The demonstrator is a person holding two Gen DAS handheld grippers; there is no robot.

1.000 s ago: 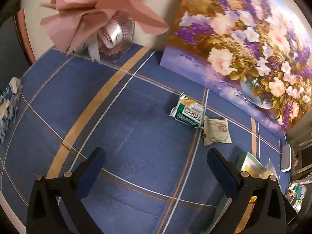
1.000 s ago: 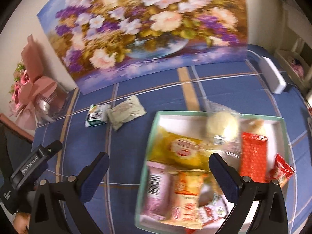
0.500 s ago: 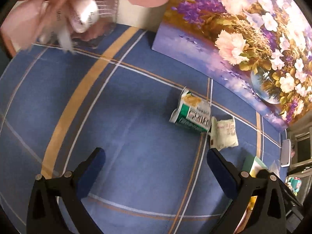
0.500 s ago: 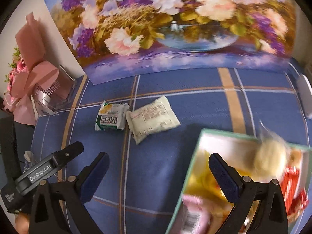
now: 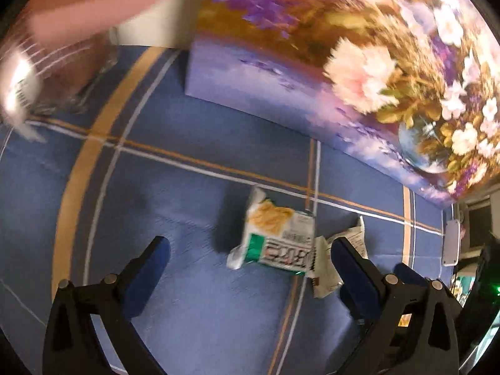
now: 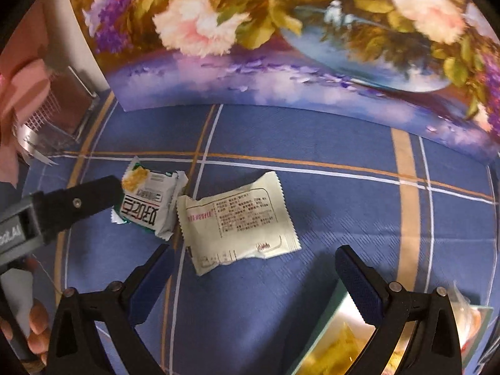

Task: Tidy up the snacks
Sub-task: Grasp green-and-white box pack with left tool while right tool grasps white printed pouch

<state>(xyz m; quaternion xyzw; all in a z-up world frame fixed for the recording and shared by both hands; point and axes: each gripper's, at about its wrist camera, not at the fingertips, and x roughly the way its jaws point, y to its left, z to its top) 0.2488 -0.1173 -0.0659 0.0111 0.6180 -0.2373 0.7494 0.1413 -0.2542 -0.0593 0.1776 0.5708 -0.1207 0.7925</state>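
Right wrist view: your right gripper [image 6: 253, 268] hangs over the cream packet [image 6: 237, 218], jaws apart. You're mid-pickup, so drop, clamp, then carry it to the tray [image 6: 322, 337]. Left gripper [image 5: 250, 256] frames the green packet [image 5: 275, 237], jaws apart too.

Green snack packet [image 5: 276, 239] between wide-apart fingers of left tool [image 5: 250, 259]
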